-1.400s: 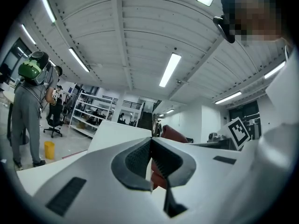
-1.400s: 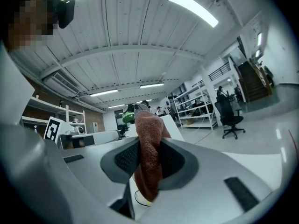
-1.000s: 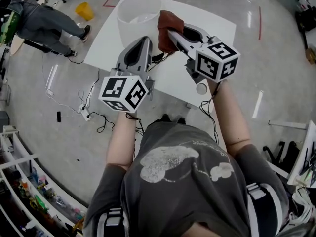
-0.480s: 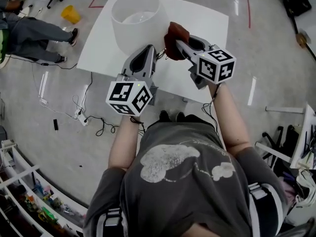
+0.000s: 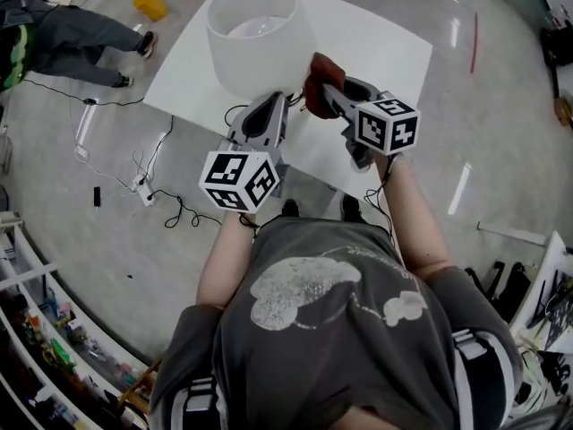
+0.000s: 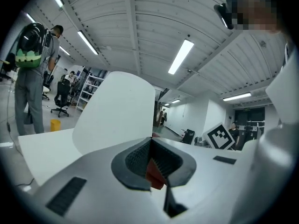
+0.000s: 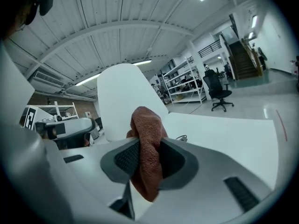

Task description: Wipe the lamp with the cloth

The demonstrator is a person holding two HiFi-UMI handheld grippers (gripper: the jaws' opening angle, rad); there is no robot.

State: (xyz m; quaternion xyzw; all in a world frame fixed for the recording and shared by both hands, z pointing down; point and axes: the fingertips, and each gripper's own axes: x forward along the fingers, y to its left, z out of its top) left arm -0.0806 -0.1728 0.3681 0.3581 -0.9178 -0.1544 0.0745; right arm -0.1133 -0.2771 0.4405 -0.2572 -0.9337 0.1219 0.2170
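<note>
— Since the cloth (image 7: 145,122) is already pinched in the right gripper (image 7: 148,149), which step would you say this is?
— The approach, I'd judge. The wad stands up from the jaws just beside the lower right flank of the lamp (image 5: 258,38). Whether it touches the shade, I cannot tell.
— And the left gripper (image 6: 150,141)?
— Its jaws are pressed together at the tips with nothing between them. A red scrap shows through the gap behind them, probably the cloth further off. It sits low by the shade's near side, over the table (image 5: 380,43).
— What does the next move call for?
— Laying the cloth against the shade and sweeping it round the curve. The shade is a smooth white tapered drum, open at the top. It looks thin and light, so a hard push could tip or dent it. The left gripper might steady the lamp.
— And the cloth itself?
— Rust-brown terry with a looped nap, soft and bunched into a thick fold. It will probably drag a little on the shade, so light pressure seems wise. The table is plain, white and flat.
</note>
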